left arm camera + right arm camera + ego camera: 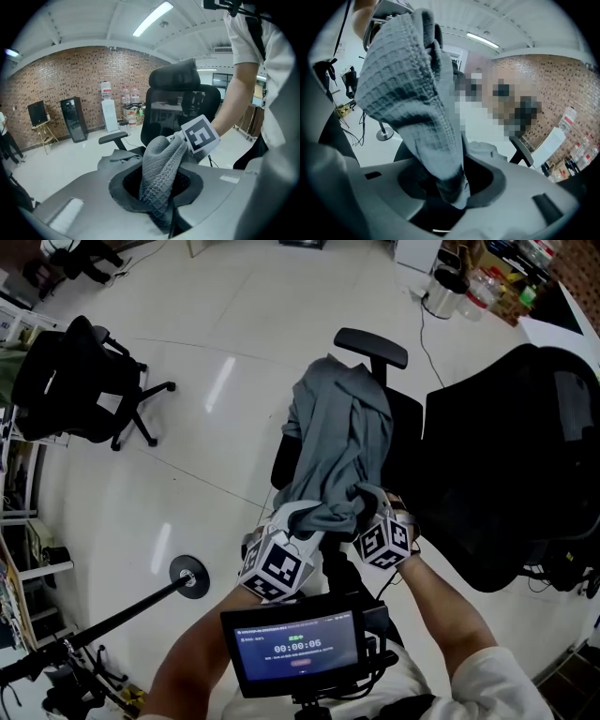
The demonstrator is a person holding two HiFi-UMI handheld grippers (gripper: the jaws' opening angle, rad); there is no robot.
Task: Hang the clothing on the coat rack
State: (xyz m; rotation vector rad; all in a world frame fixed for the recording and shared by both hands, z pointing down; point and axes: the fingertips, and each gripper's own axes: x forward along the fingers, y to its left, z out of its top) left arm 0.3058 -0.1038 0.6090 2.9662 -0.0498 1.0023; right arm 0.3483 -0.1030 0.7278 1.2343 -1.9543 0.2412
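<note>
The screen [298,648] under the head camera reads 00:00:06. Only that view shows the whole grey garment [342,442] draped over the black office chair [375,348]. The gripper views show just pinched folds: the left gripper [161,197] has its jaws nearly together on one, and the right gripper [452,187] has its jaws clamped on another.

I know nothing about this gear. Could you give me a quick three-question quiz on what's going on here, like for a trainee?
1. True or false: the grey garment is draped over an office chair.
2. What do the left gripper and the right gripper hold? A) nothing B) that same garment C) a bottle each
3. In the left gripper view, what is the far wall built of?
Key: 1 true; 2 B; 3 brick.
</note>
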